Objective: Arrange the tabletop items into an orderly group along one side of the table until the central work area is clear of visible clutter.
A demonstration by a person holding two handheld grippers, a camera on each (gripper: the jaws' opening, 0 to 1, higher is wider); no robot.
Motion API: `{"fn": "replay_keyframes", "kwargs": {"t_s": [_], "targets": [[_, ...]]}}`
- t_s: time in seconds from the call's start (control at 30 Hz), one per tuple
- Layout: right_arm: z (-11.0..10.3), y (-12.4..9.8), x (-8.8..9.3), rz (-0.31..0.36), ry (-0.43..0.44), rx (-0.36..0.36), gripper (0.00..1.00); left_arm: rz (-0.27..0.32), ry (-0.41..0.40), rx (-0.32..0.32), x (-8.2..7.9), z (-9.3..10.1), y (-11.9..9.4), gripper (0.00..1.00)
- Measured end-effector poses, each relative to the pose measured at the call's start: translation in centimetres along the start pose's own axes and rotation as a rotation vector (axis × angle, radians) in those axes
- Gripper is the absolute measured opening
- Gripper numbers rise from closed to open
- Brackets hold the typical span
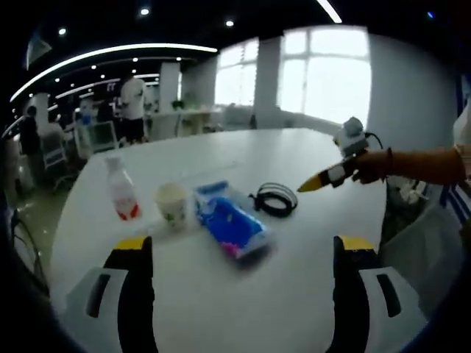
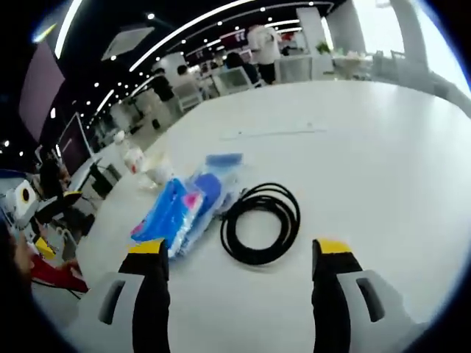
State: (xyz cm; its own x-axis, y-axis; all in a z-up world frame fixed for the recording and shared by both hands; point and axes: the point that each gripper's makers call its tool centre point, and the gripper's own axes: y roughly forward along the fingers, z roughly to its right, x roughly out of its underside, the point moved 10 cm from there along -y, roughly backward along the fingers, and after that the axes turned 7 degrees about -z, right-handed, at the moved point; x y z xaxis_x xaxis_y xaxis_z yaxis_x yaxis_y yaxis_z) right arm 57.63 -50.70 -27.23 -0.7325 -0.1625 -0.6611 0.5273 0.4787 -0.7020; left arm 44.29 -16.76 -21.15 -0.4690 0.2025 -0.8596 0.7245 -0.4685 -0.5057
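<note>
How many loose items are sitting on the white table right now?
4, in a row in the left gripper view: bottle at the left, paper cup, blue packet, then coiled black cable nearest the right gripper.

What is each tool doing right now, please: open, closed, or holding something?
Left tool: open, holding nothing.
Right tool: open, holding nothing, above the black cable coil.

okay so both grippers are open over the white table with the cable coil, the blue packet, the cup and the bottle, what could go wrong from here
1. The black cable coil is loose and flat; the right gripper, open just short of it, may catch one loop so the rest uncoils.
2. The paper cup stands touching the blue packet; pushing the packet could tip it.
3. The bottle stands upright close by and could topple.
</note>
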Motion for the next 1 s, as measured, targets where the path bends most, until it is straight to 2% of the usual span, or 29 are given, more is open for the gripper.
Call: {"fn": "replay_keyframes", "kwargs": {"t_s": [0.2, 0.3, 0.5, 0.6, 0.73, 0.8, 0.83, 0.93, 1.0], "targets": [[1.3, 1.9, 0.1, -0.01, -0.006, 0.057, 0.71, 0.013, -0.006, 0.011, 0.2, 0.3, -0.6, 0.99], [2.1, 2.8, 0.5, -0.038, -0.025, 0.102, 0.67, 0.015, -0.008, 0.001, 0.2, 0.4, -0.8, 0.99], [2.8, 4.4, 0.8, -0.068, 0.015, 0.136, 0.59, 0.008, 0.003, -0.019, 0.6, 0.5, -1.1, 0.99], [2.8, 4.8, 0.7, -0.066, 0.037, 0.155, 0.56, -0.009, 0.015, -0.034, 0.8, 0.6, -1.3, 0.99], [2.6, 5.2, 0.5, -0.068, 0.033, 0.173, 0.55, 0.01, 0.008, -0.04, 1.0, 0.7, -1.4, 0.99], [2.4, 5.5, 0.6, -0.081, 0.022, 0.183, 0.49, -0.024, 0.043, -0.05, 1.2, 0.9, -1.4, 0.99], [2.5, 5.6, 0.8, -0.103, -0.012, 0.202, 0.47, -0.034, 0.057, -0.055, 1.2, 0.9, -1.4, 0.99], [2.7, 5.9, 0.8, -0.106, -0.044, 0.25, 0.45, -0.023, 0.069, -0.063, 1.2, 1.1, -1.5, 0.99], [2.6, 5.7, 0.9, -0.104, -0.022, 0.26, 0.42, -0.013, 0.054, -0.061, 1.2, 1.1, -1.6, 0.99]]}}
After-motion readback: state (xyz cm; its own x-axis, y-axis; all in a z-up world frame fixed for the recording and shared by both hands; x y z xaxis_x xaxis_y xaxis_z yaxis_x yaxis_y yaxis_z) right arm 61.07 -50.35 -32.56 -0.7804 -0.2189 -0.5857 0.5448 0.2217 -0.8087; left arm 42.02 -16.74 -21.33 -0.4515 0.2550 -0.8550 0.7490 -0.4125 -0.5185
